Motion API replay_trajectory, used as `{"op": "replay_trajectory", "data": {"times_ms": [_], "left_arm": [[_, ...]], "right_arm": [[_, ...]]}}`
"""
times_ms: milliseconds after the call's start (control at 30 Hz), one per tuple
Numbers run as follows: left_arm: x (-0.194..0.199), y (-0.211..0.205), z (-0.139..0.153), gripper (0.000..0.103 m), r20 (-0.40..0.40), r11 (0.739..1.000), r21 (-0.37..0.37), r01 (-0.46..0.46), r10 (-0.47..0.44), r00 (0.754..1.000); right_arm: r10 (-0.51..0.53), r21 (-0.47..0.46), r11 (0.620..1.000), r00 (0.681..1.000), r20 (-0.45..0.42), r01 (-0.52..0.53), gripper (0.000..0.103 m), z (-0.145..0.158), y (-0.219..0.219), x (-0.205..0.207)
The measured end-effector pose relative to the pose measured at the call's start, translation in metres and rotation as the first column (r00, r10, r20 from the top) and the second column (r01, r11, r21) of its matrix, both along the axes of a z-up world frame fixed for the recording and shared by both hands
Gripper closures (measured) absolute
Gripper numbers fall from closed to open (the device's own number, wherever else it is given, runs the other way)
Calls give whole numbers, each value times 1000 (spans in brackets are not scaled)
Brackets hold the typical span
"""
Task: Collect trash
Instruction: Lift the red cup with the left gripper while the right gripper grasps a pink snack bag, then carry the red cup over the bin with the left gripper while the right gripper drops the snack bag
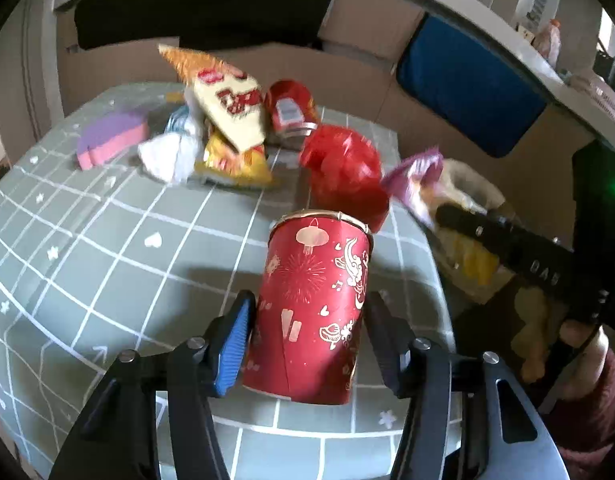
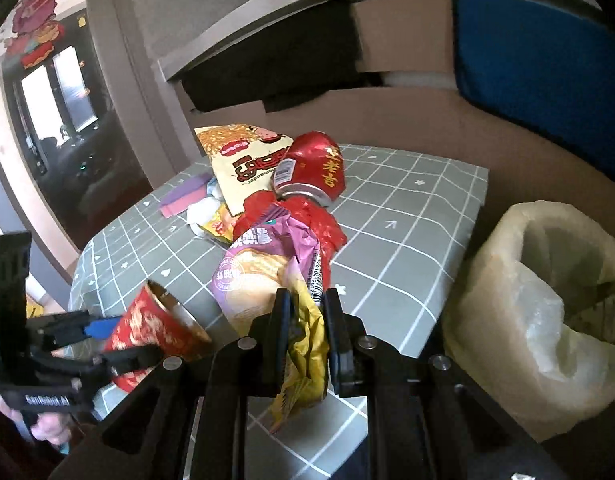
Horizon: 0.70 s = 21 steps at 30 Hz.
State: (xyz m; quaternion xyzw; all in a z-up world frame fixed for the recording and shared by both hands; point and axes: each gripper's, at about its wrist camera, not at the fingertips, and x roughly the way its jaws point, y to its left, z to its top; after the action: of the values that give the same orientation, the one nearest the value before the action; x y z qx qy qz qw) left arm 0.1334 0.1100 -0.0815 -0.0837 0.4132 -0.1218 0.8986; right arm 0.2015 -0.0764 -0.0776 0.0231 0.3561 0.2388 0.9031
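A red paper cup (image 1: 315, 304) with gold lantern prints sits tilted between my left gripper's (image 1: 307, 320) fingers, which are shut on its sides above the grey checked tablecloth (image 1: 127, 240). The right wrist view shows the same cup (image 2: 155, 328) leaning, its mouth turned toward the table. My right gripper (image 2: 305, 320) is shut on a crumpled purple and yellow snack bag (image 2: 259, 264), held over the table's near edge. A bin lined with a pale plastic bag (image 2: 547, 300) stands beside the table, to the right of that gripper.
Further back on the table lie a crushed red can (image 2: 311, 168), a noodle packet (image 2: 243, 164), a red plastic bag (image 1: 343, 168), a yellow wrapper (image 1: 235, 164), white tissue (image 1: 167, 152) and a purple-pink block (image 1: 111, 136). Cardboard and a blue cushion (image 2: 539, 64) stand behind.
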Motion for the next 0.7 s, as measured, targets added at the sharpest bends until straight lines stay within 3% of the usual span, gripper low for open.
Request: {"op": "replay_trajectory", "data": {"times_ms": [333, 533, 700], "left_arm": [[11, -7, 41, 49, 160, 999, 4, -34, 33, 987], [34, -34, 76, 49, 298, 1000, -11, -8, 11, 954], [59, -89, 94, 49, 387, 998, -4, 70, -63, 920]], "right_arm": [[-6, 37, 999, 998, 67, 3, 87, 21, -10, -6], [-75, 44, 997, 982, 171, 68, 87, 57, -38, -7], [-188, 29, 982, 949, 253, 187, 87, 80, -80, -12]]}}
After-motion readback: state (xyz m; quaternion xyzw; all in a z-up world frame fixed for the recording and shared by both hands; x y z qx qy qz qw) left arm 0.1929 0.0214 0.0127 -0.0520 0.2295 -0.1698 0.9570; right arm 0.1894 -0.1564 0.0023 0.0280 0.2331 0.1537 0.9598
